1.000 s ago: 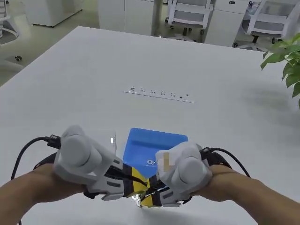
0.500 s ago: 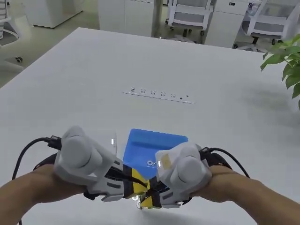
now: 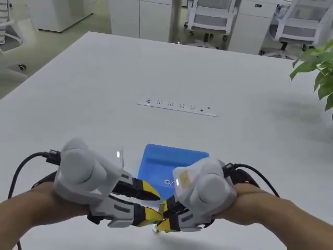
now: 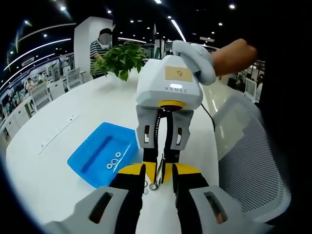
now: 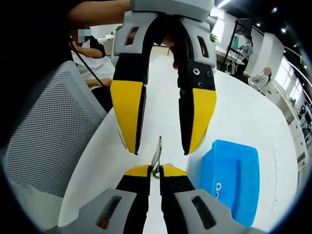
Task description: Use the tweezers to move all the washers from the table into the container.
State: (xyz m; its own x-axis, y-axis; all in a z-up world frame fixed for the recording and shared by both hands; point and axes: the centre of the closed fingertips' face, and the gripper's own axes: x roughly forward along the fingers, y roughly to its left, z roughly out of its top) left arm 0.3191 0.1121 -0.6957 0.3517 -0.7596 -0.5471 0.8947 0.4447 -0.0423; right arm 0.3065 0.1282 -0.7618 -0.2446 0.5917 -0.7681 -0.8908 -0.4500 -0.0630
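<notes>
Tweezers point(image 5: 157, 155) pinched in right tool point(image 5: 156, 170), left tool point(image 4: 159, 171) wide astride them — best close it squarely, no twist.

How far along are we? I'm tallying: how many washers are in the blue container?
3 washers, in a close diagonal row on the floor of the blue container, seen in the left gripper view; others may be hidden.

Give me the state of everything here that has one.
left claw: open, one jaw on each side of the tweezers
right claw: shut on the tweezers
tweezers: clamped in the right claw, tip towards the left claw
container: open-topped, holding washers
</notes>
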